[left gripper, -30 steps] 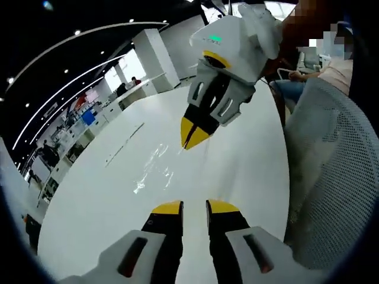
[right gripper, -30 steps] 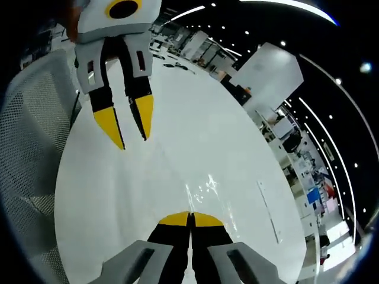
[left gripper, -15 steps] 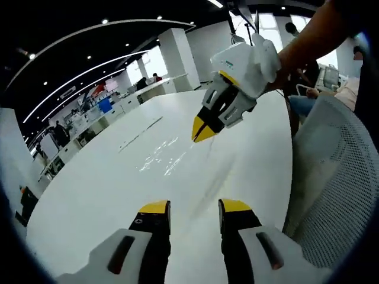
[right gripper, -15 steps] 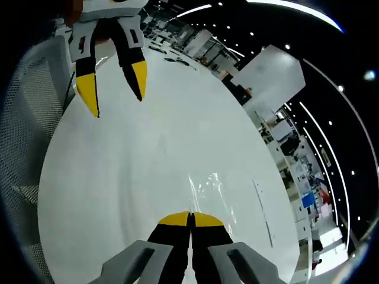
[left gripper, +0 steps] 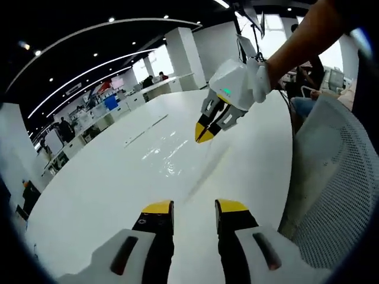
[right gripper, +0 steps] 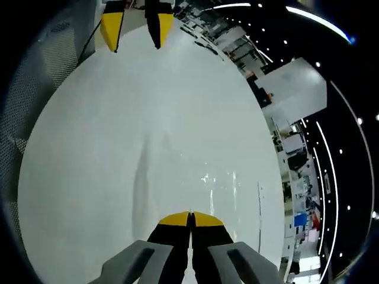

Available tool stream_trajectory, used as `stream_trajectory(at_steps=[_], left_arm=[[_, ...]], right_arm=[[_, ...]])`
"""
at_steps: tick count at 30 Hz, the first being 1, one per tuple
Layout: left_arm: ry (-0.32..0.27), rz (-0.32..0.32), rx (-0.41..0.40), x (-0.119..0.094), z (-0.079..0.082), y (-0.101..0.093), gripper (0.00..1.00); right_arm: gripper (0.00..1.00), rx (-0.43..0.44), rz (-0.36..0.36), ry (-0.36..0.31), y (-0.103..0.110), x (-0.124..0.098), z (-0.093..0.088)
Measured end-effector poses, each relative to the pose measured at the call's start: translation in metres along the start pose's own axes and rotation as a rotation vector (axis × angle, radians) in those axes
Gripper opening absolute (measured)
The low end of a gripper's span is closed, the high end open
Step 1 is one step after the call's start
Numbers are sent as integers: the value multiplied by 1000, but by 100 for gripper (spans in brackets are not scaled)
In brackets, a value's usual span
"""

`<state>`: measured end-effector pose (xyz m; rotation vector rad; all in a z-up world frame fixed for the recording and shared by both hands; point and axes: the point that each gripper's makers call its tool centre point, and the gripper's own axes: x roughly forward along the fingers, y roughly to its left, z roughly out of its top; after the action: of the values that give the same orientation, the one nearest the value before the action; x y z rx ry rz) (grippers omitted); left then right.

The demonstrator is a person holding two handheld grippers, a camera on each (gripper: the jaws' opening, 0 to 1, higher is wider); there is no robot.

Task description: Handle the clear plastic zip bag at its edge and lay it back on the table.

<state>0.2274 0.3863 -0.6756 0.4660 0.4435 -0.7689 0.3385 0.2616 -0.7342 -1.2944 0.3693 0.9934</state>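
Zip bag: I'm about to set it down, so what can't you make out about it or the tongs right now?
- Zip bag, left gripper view: clear film on the white table; only glints show, its edges are lost.
- Right tongs, right gripper view: tips together, but whether bag film is pinched is too faint to tell.
- Left tongs, right gripper view: body cut off by the top edge.
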Motion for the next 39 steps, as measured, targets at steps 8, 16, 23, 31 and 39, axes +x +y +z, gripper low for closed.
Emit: stream_trajectory(at_steps=[8, 16, 23, 31, 39], left_arm=[[14, 5, 9, 0, -4, 1, 23], [32, 8, -11, -1, -14, 1, 23], [38, 2, -8, 1, -15, -1, 23], [34, -2, -11, 3, -12, -1, 25], [20, -22, -72, 7, -11, -4, 35]], right_arm=[[0, 85, 21, 38, -1, 13, -11], [3, 249, 67, 22, 13, 13, -10], [12, 364, 83, 1, 18, 8, -11], [21, 504, 58, -26, 16, -1, -11], [25, 696, 4, -103, 0, -24, -5]])
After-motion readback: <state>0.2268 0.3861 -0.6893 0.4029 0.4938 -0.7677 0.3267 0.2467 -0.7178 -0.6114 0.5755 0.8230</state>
